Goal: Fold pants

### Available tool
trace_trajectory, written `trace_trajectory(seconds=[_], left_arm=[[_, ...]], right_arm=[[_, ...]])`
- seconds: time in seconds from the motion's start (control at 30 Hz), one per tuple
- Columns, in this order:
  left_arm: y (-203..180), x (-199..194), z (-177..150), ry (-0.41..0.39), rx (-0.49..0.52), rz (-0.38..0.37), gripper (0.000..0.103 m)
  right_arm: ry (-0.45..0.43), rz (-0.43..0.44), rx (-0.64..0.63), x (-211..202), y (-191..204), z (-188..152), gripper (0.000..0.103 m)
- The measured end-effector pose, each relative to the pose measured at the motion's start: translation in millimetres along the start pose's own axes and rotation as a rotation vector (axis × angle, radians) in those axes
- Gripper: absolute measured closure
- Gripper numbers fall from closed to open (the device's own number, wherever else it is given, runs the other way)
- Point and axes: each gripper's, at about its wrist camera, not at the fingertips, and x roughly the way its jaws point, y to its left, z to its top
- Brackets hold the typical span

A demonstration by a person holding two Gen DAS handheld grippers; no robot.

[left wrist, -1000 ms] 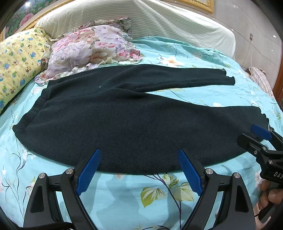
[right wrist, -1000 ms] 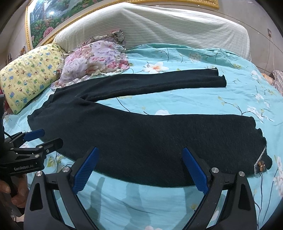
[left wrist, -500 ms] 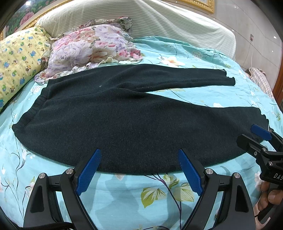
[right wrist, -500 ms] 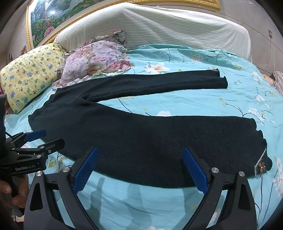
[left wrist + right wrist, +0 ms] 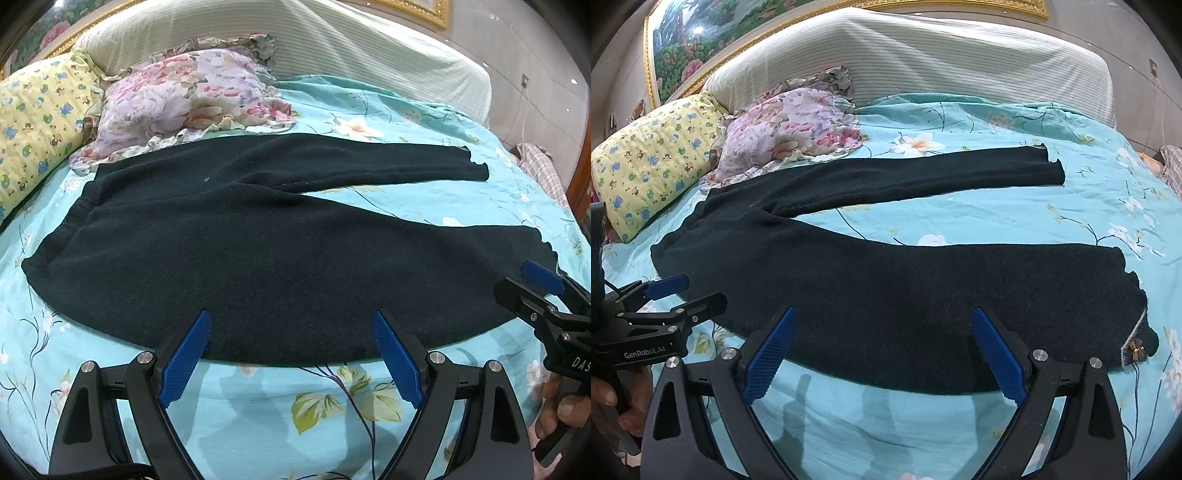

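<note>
Fuzzy dark pants (image 5: 280, 251) lie flat on floral bedsheet (image 5: 424, 122), seemingly fleece; both tongs (image 5: 291, 354) (image 5: 882, 354) gape wide, empty.

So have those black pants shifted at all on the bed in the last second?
No. The pants lie spread flat as before, waistband still beside the flowered pillow, and both open grippers hover short of the near edge.

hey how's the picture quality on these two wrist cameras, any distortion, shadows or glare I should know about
Left wrist view: strong fisheye bulge, dark corners, the black pants too dark for much texture, soft shadows on the bedspread behind the left hand-held gripper. Right wrist view: same bending and vignette, finger shadows by the right hand-held gripper, mild sheen on the headboard; both sharp.
</note>
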Motion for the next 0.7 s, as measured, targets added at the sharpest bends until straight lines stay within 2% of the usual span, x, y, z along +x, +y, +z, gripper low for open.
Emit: trace_trajectory(seconds=[0.4, 0.7], left_arm=[[-0.7, 5.3, 12.5, 0.015, 0.015, -0.028, 0.014], [-6.8, 16.8, 39.3, 0.02, 0.042, -0.051, 0.014]], right_arm=[[0.007, 0.006, 0.033, 1.5, -15.7, 12.8, 0.008], [0.006, 0.001, 0.048, 7.2, -39.1, 39.7, 0.008]])
